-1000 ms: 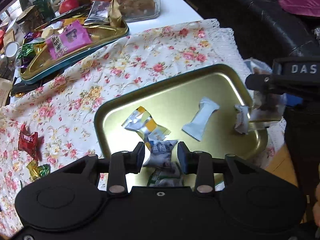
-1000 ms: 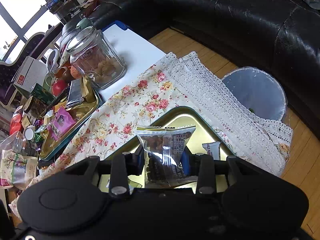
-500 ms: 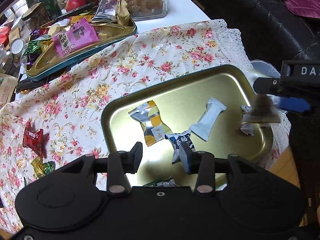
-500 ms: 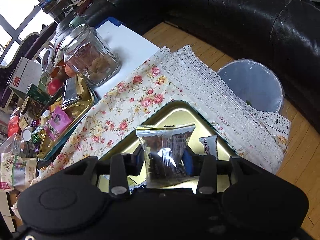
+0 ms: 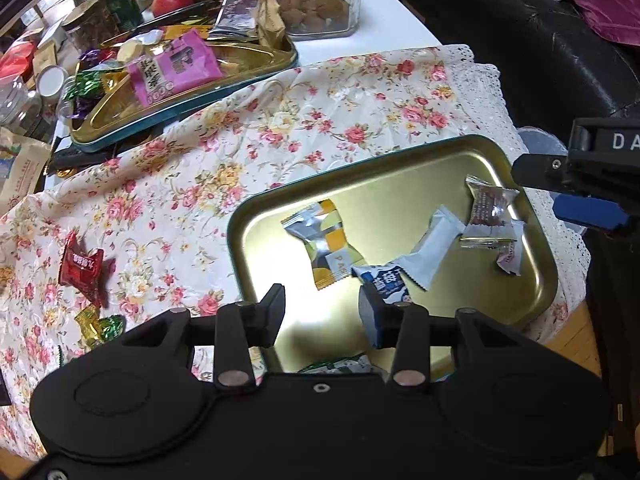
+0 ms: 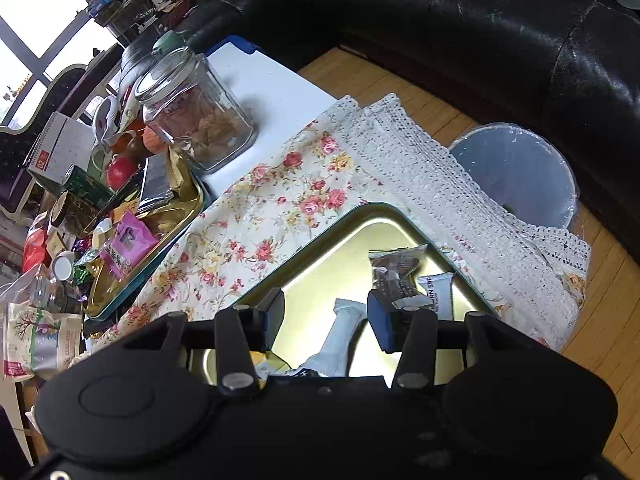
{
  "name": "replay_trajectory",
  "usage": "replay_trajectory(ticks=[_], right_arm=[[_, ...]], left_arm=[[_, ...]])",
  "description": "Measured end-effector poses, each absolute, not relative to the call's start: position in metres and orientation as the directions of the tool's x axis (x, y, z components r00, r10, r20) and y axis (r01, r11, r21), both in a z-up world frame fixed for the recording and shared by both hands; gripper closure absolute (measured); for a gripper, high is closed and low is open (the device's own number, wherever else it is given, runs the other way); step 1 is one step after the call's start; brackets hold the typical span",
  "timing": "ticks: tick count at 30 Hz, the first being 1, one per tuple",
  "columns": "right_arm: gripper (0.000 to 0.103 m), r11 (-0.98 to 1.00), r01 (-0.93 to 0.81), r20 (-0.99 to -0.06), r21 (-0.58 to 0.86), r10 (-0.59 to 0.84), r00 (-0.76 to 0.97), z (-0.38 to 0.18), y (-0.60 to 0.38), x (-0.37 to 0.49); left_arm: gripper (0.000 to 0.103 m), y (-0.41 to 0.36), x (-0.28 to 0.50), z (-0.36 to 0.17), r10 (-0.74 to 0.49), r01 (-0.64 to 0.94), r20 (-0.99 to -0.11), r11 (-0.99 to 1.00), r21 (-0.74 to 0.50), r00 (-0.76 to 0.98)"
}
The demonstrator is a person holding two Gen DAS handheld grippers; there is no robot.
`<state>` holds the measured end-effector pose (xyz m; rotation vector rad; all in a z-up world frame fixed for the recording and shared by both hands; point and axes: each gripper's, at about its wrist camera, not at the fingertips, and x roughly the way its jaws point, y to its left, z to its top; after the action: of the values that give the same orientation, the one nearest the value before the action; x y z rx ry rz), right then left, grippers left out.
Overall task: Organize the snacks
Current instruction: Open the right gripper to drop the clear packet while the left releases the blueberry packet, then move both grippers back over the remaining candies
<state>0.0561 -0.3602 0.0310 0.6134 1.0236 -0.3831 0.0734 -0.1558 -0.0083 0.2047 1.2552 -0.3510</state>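
Both grippers hang over the near gold tray [image 5: 256, 216] on the floral tablecloth [image 5: 280, 120], and both have just let go. The left gripper [image 5: 322, 314] stands with its jaws parted and nothing between them, having just been opening; the blue-and-white candy [image 5: 384, 282] lies on the tray floor just ahead of its right finger, touching the silver-and-yellow packet [image 5: 324, 248] beside it. The right gripper [image 6: 326, 318] has likewise just been opening, jaws apart and empty; the clear packet with the brown sweet [image 6: 396, 272] sits in the tray's far corner, right against the tip of the right finger, whether touching it is hard to say. From the left wrist view that brown packet lies tilted over a small white wrapper [image 5: 510, 258] near the tray's right rim, with a long white bar [image 5: 434, 246] between it and the blue candy. Out on the cloth, well apart from the tray, a red candy [image 5: 82, 268] and a green-and-gold one [image 5: 98, 326] lie loose. Farther back, a second gold tray [image 5: 188, 108] is heaped with snacks, a pink packet [image 5: 172, 66] on top, and a glass jar [image 6: 196, 108] stands behind it.
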Motion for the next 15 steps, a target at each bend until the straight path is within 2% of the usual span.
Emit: replay_trajectory(ticks=[15], right_arm=[[0.054,0.842,0.440,-0.883,0.313,0.087,0.462,0.033,-0.282,0.089]], left_arm=[[0.053,-0.071,0.096,0.011,-0.043,0.200,-0.940,0.979,0.027,0.340]])
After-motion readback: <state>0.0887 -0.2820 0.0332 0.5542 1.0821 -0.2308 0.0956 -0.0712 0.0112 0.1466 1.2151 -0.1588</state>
